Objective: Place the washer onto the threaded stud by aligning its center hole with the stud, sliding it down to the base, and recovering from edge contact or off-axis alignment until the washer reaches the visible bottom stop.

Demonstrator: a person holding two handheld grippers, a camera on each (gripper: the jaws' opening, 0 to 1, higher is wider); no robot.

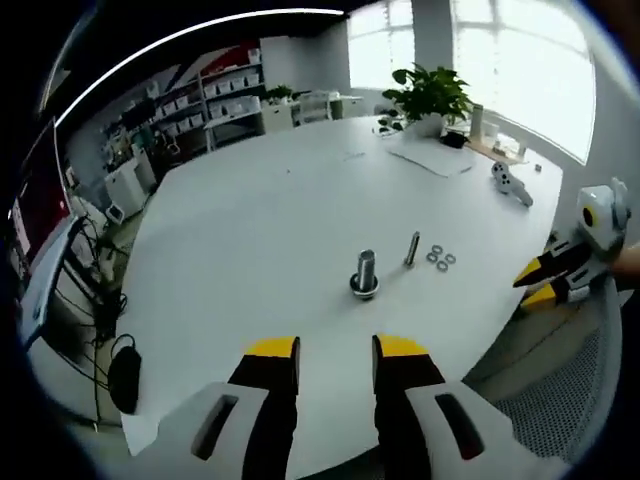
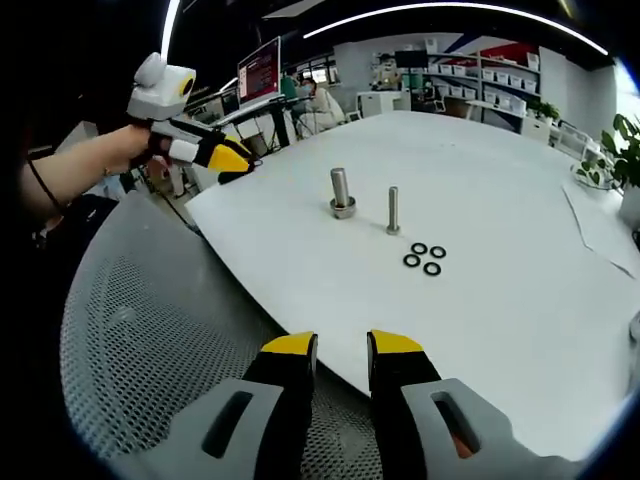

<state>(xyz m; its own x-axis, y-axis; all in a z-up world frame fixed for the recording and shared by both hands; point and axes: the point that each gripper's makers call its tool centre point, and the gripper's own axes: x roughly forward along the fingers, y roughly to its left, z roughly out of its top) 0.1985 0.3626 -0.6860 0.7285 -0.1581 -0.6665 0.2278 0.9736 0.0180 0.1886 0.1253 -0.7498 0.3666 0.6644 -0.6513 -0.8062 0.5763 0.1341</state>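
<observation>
On the white desk (image 2: 520, 300) your four washers (image 2: 424, 258) lie flat in a tight cluster, none picked up, just beside the thin threaded stud (image 2: 393, 211), which stands upright on its head. From the left gripper view the same washers (image 1: 440, 258) sit right of that stud (image 1: 412, 248). A thicker bolt (image 2: 342, 192) stands upright close by on the stud's other side, a washer or flange at its base; it's the nearer one to your left tongs (image 1: 335, 350). Both sets of tongs are empty, jaws parted by a narrow gap. Left tongs hover over the desk edge, well apart from the parts. Right tongs (image 2: 342, 345) sit over a grey mesh chair back (image 2: 150, 340), off the desk. Potted plant (image 1: 430, 95) and papers (image 1: 430, 158) at the far side.
</observation>
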